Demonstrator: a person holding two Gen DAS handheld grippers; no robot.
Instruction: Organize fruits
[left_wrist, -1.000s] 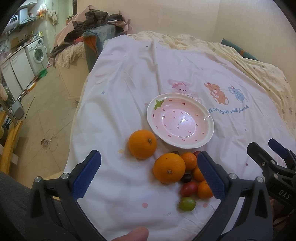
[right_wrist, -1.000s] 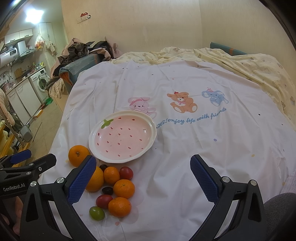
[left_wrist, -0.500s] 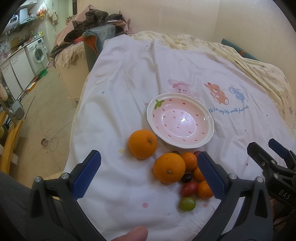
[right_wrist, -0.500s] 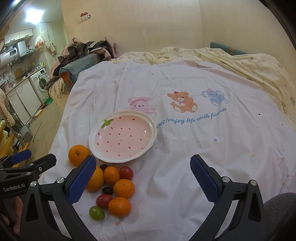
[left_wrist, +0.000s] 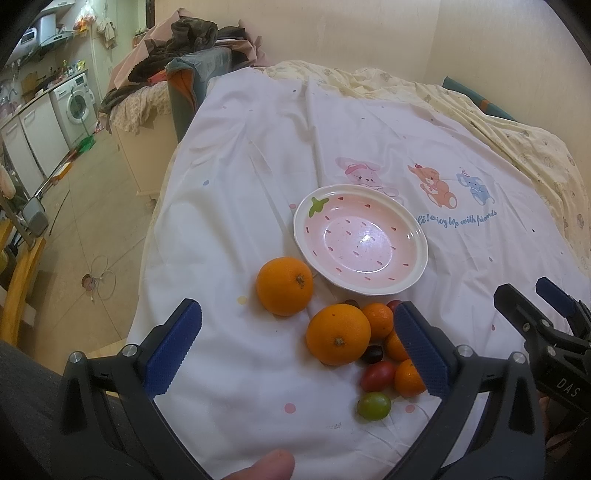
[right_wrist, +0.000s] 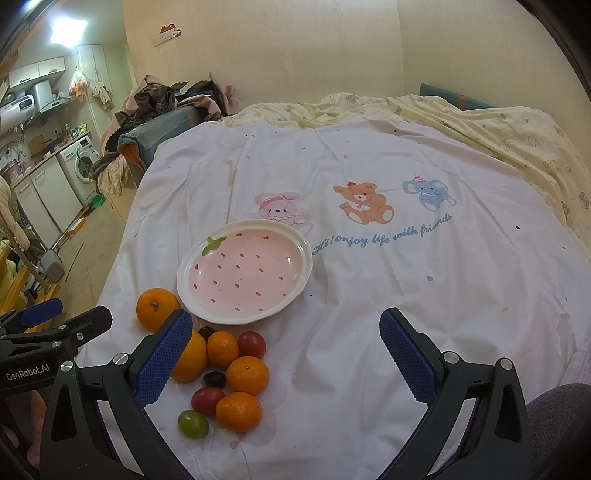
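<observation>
Nothing has moved since the earlier frames. Left gripper (left_wrist: 297, 341) and right gripper (right_wrist: 284, 350) both hover wide and empty. Fruit cluster (right_wrist: 229, 369) lies on the bed sheet (right_wrist: 406, 295), beside the strawberry plate (right_wrist: 300, 275); the left gripper is nearer.

Plain cream wall (right_wrist: 332, 48), beige tiled floor (left_wrist: 92, 206), white front-loading washing machine (right_wrist: 83, 162) — heaped dark clothes (right_wrist: 155, 99), bright ceiling light (right_wrist: 68, 27).

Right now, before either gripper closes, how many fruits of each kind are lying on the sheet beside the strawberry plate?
Large oranges: 2
Small mandarins: 3
Red tomatoes: 2
Dark grapes: 2
Green tomato: 1
Total: 10 fruits on the sheet, none in the strawberry plate.
</observation>
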